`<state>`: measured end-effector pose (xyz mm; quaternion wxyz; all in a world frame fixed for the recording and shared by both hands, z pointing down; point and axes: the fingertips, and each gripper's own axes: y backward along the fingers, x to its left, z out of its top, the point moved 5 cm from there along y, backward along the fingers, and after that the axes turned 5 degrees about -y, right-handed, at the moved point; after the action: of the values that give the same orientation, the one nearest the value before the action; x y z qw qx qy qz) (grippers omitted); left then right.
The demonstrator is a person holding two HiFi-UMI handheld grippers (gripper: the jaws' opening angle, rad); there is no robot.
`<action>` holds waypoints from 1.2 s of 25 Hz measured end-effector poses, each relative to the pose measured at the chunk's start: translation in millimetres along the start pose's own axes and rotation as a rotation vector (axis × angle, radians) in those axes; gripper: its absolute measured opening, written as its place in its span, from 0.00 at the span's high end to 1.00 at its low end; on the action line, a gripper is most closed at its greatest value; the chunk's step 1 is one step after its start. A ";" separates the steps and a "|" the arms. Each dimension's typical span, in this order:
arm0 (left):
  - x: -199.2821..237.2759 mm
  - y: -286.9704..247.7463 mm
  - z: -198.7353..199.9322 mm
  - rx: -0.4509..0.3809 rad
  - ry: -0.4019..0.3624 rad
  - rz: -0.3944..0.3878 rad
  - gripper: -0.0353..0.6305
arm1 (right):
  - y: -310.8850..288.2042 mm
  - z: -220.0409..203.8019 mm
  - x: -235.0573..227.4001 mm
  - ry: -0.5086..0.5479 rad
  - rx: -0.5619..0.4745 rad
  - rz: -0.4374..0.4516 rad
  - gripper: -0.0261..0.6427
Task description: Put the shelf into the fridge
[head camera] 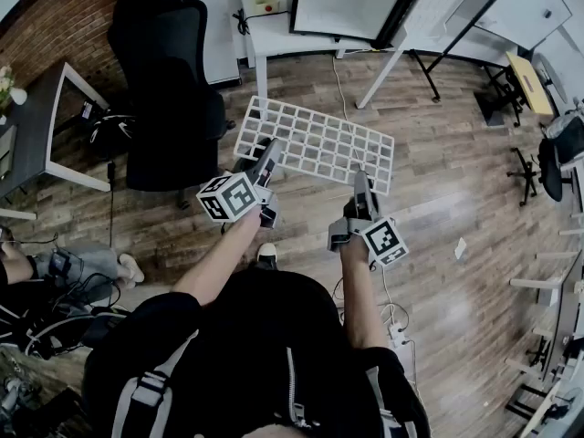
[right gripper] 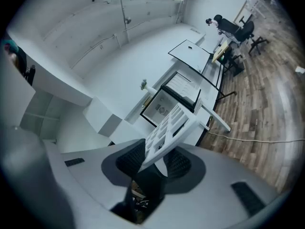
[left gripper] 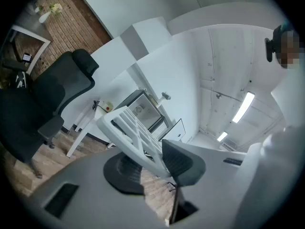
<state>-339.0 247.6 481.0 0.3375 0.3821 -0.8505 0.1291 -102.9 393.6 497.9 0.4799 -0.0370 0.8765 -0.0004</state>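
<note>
A white grid shelf (head camera: 319, 140) hangs level above the wooden floor, held by its near edge. My left gripper (head camera: 267, 158) is shut on the shelf's near left part, and my right gripper (head camera: 362, 185) is shut on its near right part. In the left gripper view the shelf (left gripper: 128, 125) runs out from between the pads of the left gripper (left gripper: 152, 161) toward the small fridge (left gripper: 143, 109). From the right gripper (right gripper: 155, 159) the shelf (right gripper: 174, 123) points at the fridge (right gripper: 167, 104), whose door (right gripper: 190, 87) stands open. The fridge (head camera: 351, 3) sits on a white table (head camera: 274, 30).
A black office chair (head camera: 169, 80) stands close on the left, beside a dark table (head camera: 36, 126). Another person's foot (head camera: 128, 267) and cables lie at the lower left. More chairs (head camera: 557, 153) and desks are at the far right. A power strip (head camera: 397, 336) lies on the floor.
</note>
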 end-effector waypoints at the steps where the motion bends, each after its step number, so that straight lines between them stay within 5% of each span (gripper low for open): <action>1: 0.2 0.7 -0.5 0.000 0.000 -0.002 0.78 | 0.3 -0.5 -0.2 0.002 0.000 0.001 0.78; 20: 19.5 -18.8 -2.7 0.013 0.023 -0.018 0.78 | -17.3 -2.1 -7.7 0.011 -0.005 -0.023 0.78; 30: 44.7 -107.3 10.8 0.021 0.039 0.024 0.77 | -106.1 35.4 -32.5 -0.008 0.035 -0.039 0.78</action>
<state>-286.5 144.9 498.9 0.3484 0.3730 -0.8468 0.1497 -48.8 291.1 510.0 0.4839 -0.0456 0.8736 -0.0249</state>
